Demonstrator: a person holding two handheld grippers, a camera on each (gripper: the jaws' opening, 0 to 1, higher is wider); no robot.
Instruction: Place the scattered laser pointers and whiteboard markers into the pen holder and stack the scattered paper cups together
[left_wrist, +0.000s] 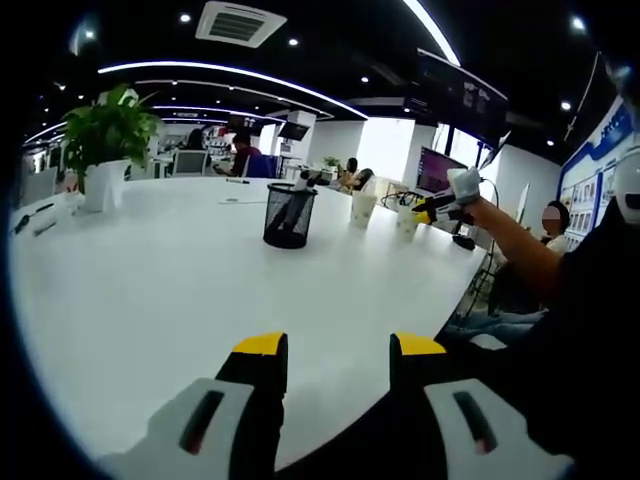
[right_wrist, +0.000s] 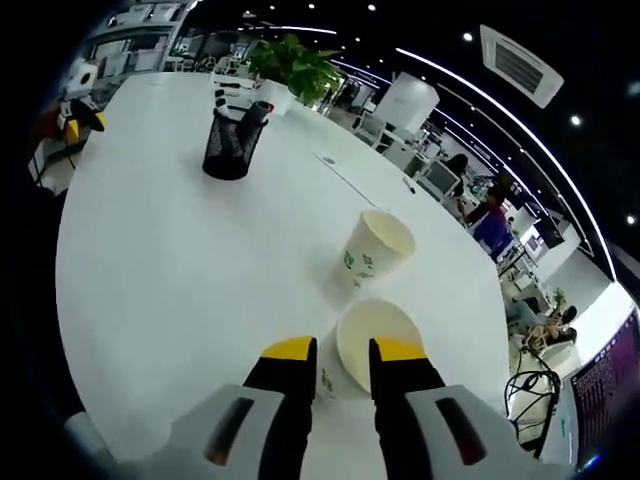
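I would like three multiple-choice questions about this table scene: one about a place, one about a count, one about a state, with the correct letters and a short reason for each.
1. Where does the potted plant stand?
A. on the white table
B. on the floor
C. on a chair

2. How many paper cups lie before the right gripper?
A. one
B. two
C. four

3. How does the near cup sit relative to the right gripper's fingers?
A. far from them
B. its rim between them
C. upside down

Answers: 1 A, its white pot rests on the tabletop. 2 B, the near cup and the farther cup. 3 B, one finger is outside the wall, the other over the opening.
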